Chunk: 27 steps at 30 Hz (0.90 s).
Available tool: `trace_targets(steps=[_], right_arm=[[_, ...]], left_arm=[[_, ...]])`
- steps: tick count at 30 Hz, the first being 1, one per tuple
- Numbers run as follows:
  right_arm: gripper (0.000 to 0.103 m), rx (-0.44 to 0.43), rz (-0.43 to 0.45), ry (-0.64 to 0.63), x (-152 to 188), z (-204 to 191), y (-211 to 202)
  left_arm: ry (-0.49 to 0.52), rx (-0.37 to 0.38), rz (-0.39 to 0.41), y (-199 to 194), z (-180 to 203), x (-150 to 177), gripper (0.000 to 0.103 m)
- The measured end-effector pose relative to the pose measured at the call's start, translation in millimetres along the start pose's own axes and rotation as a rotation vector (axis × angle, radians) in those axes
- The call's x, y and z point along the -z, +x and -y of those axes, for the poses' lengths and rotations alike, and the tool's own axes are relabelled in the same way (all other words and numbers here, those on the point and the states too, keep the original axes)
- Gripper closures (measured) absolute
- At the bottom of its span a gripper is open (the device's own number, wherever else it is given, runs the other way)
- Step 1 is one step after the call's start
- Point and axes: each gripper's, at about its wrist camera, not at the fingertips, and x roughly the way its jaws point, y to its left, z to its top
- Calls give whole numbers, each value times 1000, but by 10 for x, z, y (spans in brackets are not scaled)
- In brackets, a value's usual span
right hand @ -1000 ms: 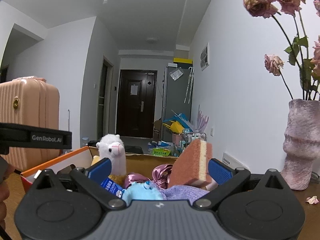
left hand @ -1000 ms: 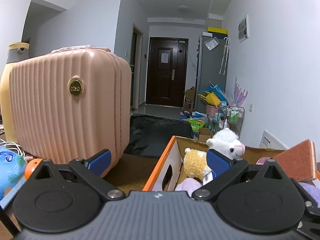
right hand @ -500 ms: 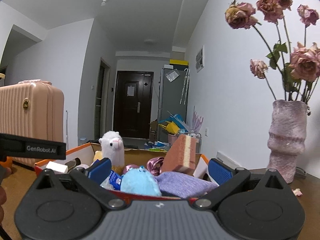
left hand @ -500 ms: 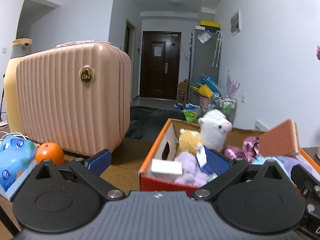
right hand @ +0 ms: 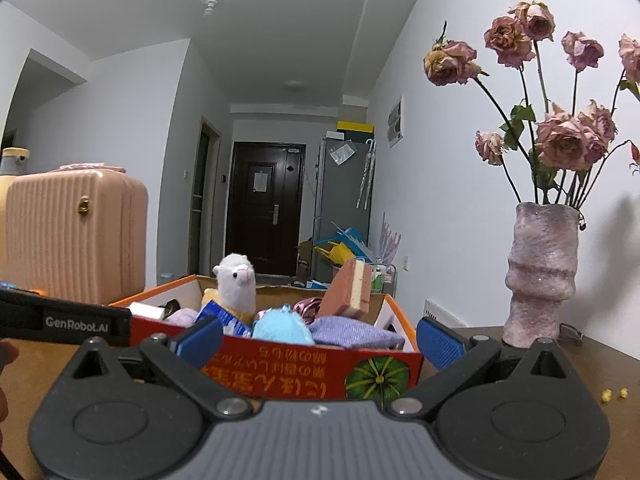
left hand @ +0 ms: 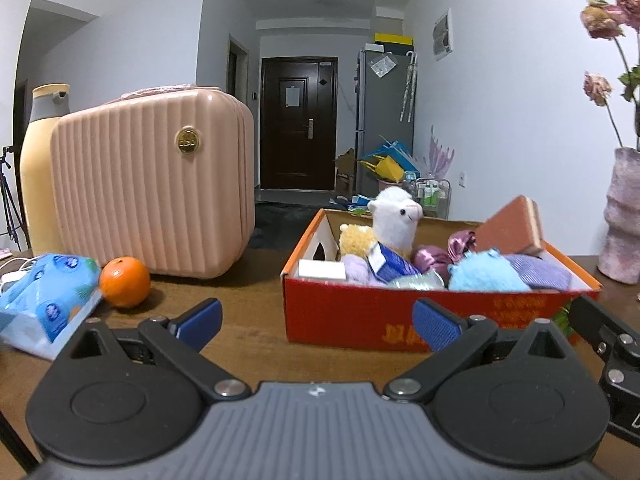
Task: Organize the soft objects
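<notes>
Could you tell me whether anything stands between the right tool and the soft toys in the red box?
Only the box's own front wall. The open right tool sits low before it, so the blue plush and white alpaca lie behind and above that wall. From above, nothing visible covers them.

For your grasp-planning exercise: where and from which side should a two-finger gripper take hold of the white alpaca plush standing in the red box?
Grip the white alpaca plush by its neck and head, coming from above. It stands upright, rising clear of the red box rim, while its lower body is hidden among the other soft things. The neck looks narrow enough for the open left gripper.
</notes>
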Motion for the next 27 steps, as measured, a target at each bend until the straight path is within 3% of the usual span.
trace_targets(steps=[15,27], right_arm=[[0,-22,-37,6,79,71,-920],[0,-31,-125,46,127,188,-1598]], left_arm=[[15,28,-19,-908,-212,310,0],[57,92,-10,-1652,-322,493,0]])
